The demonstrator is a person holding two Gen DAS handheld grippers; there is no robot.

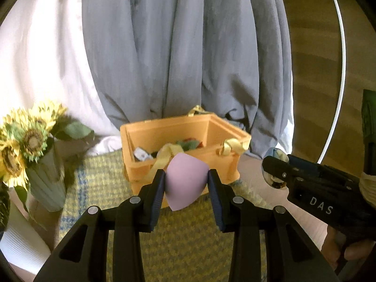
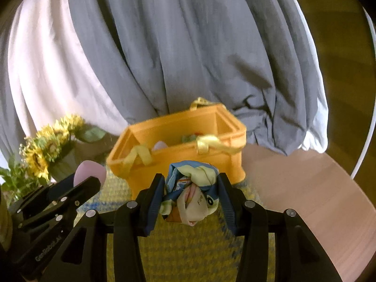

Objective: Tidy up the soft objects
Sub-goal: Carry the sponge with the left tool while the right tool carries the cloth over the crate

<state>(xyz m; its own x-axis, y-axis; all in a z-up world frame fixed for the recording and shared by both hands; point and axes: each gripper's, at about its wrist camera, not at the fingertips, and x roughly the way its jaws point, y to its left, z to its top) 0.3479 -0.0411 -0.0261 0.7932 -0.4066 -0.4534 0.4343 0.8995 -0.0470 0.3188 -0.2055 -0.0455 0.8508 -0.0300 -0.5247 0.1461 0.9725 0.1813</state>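
1. Grey curtains [image 1: 183,54] with a white drape [image 1: 40,65] beside them hang behind a round wooden table [image 2: 305,192], and a yellow-and-blue checked mat [image 1: 98,188] covers the part of the tabletop nearest the cameras.
2. On the mat stands an orange crate [image 1: 178,166] with pale yellow ribbon handles [image 1: 232,146]; a few small items lie inside it, too blurred to name.
3. Left of the crate, a ribbed grey-green vase [image 1: 47,183] holds sunflowers [image 1: 30,136].
4. The left gripper [image 1: 186,188] has its jaws pinching a pink egg-shaped sponge [image 1: 185,181] — the dark pads press on both of its sides, and it hangs above the mat just in front of the crate.
5. The right gripper [image 2: 191,195] has its jaws closed on a crumpled printed cloth [image 2: 192,192] in blue, cream and orange, with the word "Fire" readable on one fold; the bundle is also held over the mat, near the crate's front wall.
6. Both grippers sit side by side — each shows at the edge of the other's wrist view, and part of a hand [image 1: 347,251] grips the right one's handle.
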